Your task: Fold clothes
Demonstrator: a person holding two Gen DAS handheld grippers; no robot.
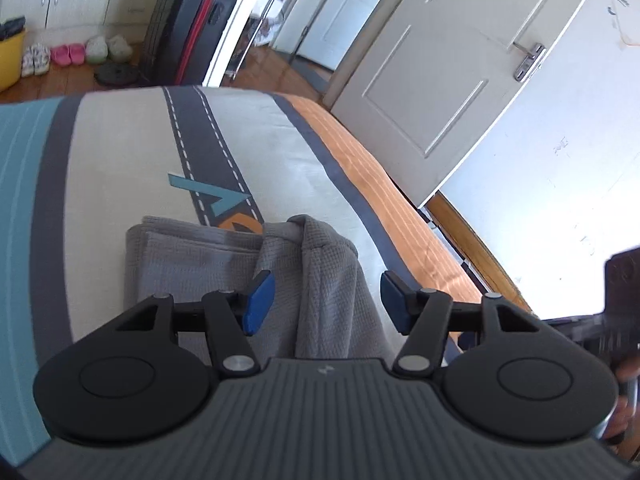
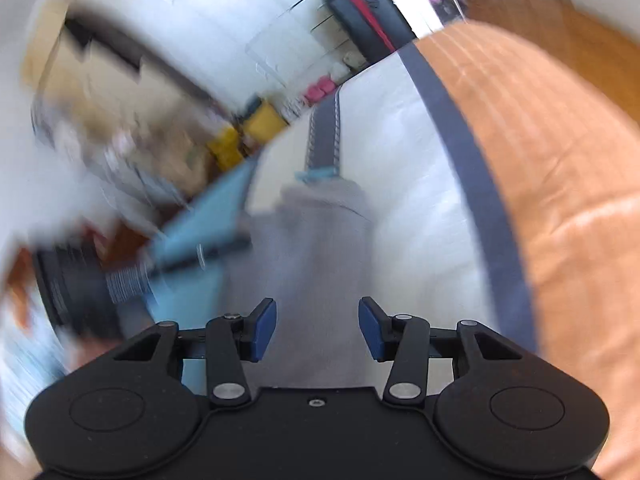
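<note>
Grey waffle-knit garment [image 1: 224,276], partly folded, lies on the bed [image 1: 132,152], on its striped cover of cream, dark grey, teal and orange bands. Left part of the garment is flat with a squared edge; right part stands up in a loose ridge, not flattened.

Left hand-held gripper [image 1: 327,300]: jaws about half open, blue pads apart, nothing clamped. The ridge of the cloth shows in the gap between the pads, but neither pad presses on it.

Right hand-held gripper [image 2: 317,328]: also about half open, nothing between the pads. Its view is heavily motion-blurred; the grey garment [image 2: 316,240] shows ahead of and below the fingers, on the cream band, with the orange band to the right.

Beyond the bed foot: dark hard-shell suitcase with red trim [image 1: 188,28], pink slippers [image 1: 67,54], white panelled door [image 1: 448,64] standing open.
</note>
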